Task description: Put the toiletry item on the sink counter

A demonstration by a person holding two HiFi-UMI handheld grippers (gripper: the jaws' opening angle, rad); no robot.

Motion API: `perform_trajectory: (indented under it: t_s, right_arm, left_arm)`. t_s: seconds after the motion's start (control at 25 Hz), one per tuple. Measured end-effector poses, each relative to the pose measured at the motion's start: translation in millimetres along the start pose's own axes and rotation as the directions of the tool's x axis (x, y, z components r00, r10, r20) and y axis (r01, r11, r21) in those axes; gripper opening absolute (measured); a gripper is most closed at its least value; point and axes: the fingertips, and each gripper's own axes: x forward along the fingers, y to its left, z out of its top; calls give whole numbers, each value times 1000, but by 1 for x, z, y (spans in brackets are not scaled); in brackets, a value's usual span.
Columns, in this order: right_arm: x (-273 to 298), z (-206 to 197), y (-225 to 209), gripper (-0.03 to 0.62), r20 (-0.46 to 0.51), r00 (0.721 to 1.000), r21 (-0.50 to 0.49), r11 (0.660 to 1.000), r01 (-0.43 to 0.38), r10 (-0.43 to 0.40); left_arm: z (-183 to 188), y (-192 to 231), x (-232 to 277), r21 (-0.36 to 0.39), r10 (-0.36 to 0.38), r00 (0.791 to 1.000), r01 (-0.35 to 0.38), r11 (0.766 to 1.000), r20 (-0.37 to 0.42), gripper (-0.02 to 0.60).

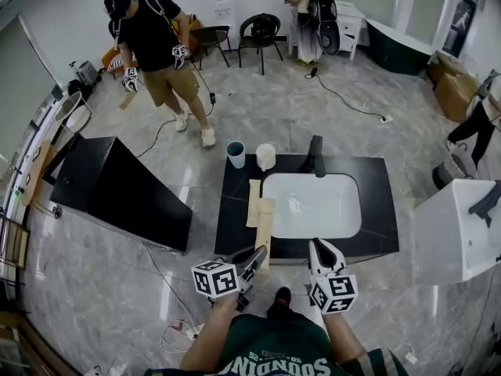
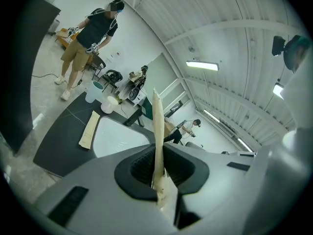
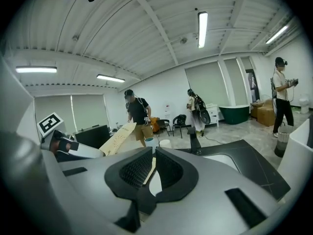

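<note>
- Closest in the head view is the person's green shirt (image 1: pixel 270 355), with both forearms reaching forward from it.
- Left claw (image 1: pixel 254 258) is clenched on the toiletry item (image 1: pixel 265 225), a flat tan packet; in the left gripper view the pads press on its lower end and it stands up between them edge-on.
- From the right gripper view the packet slants upward out of the left claw, clear of the desk (image 1: pixel 239 233) — held in the air, not laid down.
- Seen from the head, its far end lies over the desk's left strip, just beside the basin (image 1: pixel 313 206).
- Right claw (image 1: pixel 323 251) is released: its jaws stand close with a narrow slit between them, and nothing sits in that slit. It hangs at the desk's front edge, near the basin's front rim.
- A second packet (image 1: pixel 254 202) of the same tan colour lies flat on the black desk, left of the basin and alongside the held one.
- At the desk's back edge stand a blue cup (image 1: pixel 235 153) and a white cup (image 1: pixel 266 157), just beside each other, and a black faucet (image 1: pixel 315 157) behind the basin.
- Left of the desk stands a black cabinet (image 1: pixel 117 186); to the right, a white unit (image 1: pixel 454 225).
- Further back on the marble floor (image 1: pixel 297 108) a person in a black shirt (image 1: pixel 153 37) stands — near two dark chairs (image 1: pixel 258 34).
</note>
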Motion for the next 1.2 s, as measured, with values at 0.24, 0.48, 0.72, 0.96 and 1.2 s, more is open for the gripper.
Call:
perform_trajectory:
  t_s: [0.24, 0.48, 0.72, 0.96, 1.2]
  right_arm:
    - [18, 3, -17, 43, -7, 1000, 7, 1000, -29, 29]
    - [32, 7, -17, 43, -6, 998, 8, 998, -55, 55]
    - [46, 8, -9, 43, -22, 997, 4, 997, -76, 76]
    - [68, 7, 5, 43, -32, 995, -8, 996, -90, 90]
    - [102, 12, 19, 43, -39, 996, -19, 997, -78, 78]
  left_arm:
    - [6, 5, 20, -10, 26, 1000, -26, 1000, 10, 43]
    - [15, 9, 26, -5, 42, 999, -42, 999, 19, 43]
    - [27, 22, 21, -11, 69, 997, -69, 998, 37, 43]
    - [38, 59, 14, -32, 105, 994, -104, 994, 43, 43]
    - [63, 101, 14, -53, 114, 993, -112, 992, 41, 43]
